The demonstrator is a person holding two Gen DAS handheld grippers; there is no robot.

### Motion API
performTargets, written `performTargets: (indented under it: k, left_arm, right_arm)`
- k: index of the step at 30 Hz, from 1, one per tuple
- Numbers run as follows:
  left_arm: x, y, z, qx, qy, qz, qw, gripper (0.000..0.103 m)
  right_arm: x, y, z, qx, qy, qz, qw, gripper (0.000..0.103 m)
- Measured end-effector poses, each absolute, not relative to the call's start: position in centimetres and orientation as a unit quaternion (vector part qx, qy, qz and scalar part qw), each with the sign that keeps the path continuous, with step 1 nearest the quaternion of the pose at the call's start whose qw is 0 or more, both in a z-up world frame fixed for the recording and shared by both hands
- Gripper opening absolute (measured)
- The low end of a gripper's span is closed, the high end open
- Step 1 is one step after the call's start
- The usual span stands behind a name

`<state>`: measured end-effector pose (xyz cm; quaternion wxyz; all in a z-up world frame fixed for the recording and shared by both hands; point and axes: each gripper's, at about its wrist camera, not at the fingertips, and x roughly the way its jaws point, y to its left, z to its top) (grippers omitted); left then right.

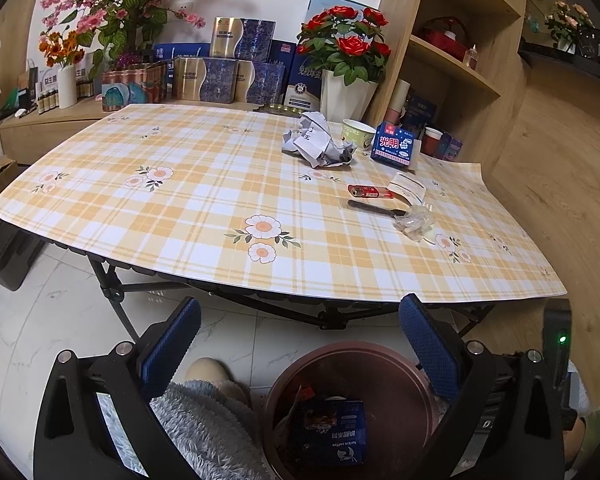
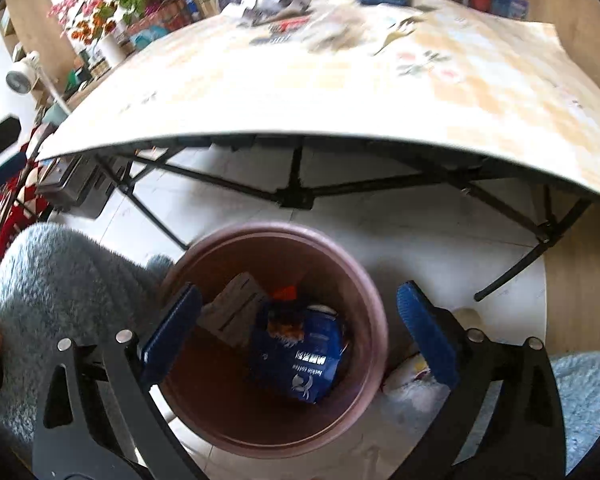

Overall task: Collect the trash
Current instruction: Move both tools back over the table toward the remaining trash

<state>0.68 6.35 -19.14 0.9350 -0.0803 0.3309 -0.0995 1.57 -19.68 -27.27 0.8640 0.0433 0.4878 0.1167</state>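
From the left, the left gripper (image 1: 296, 344) hung short of the table (image 1: 188, 200) edge with its jaws spread wide and nothing between them, so it was free for the next pick. The remaining trash lay on the far right part of the cloth: a crumpled paper wad (image 1: 320, 144), beside it a paper cup (image 1: 358, 132) and a blue carton (image 1: 394, 145), and nearer the edge a red lighter (image 1: 370, 191), a black utensil (image 1: 374, 208) and a clear wrapper (image 1: 414, 220). To the right, the right gripper (image 2: 298, 340) stood over the brown bin (image 2: 364, 288) on the floor, jaws fully apart and empty, a blue coffee box (image 2: 300, 356) lying inside below them. The drop looked finished; the sensible follow-up was probably to lift clear of the rim before swinging toward the table, then approach the soft wad from above, squeezing its bulk rather than a loose flap.
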Motion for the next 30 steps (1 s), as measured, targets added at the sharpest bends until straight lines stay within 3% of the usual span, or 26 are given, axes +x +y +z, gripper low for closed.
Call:
performTargets:
  k: [21, 30]
  left_arm:
    - [2.2, 6.8, -19.7, -0.096, 0.352, -0.083, 0.927, 0.097]
    - [9.0, 5.9, -16.7, -0.096, 0.335, -0.102, 0.932, 0.097]
  right_arm:
    - [2.2, -24.3, -21.9, 0.069, 0.399, 0.056, 0.913, 0.097]
    - [5.4, -26.8, -19.2, 0.069, 0.378, 0.045, 0.922, 0.097]
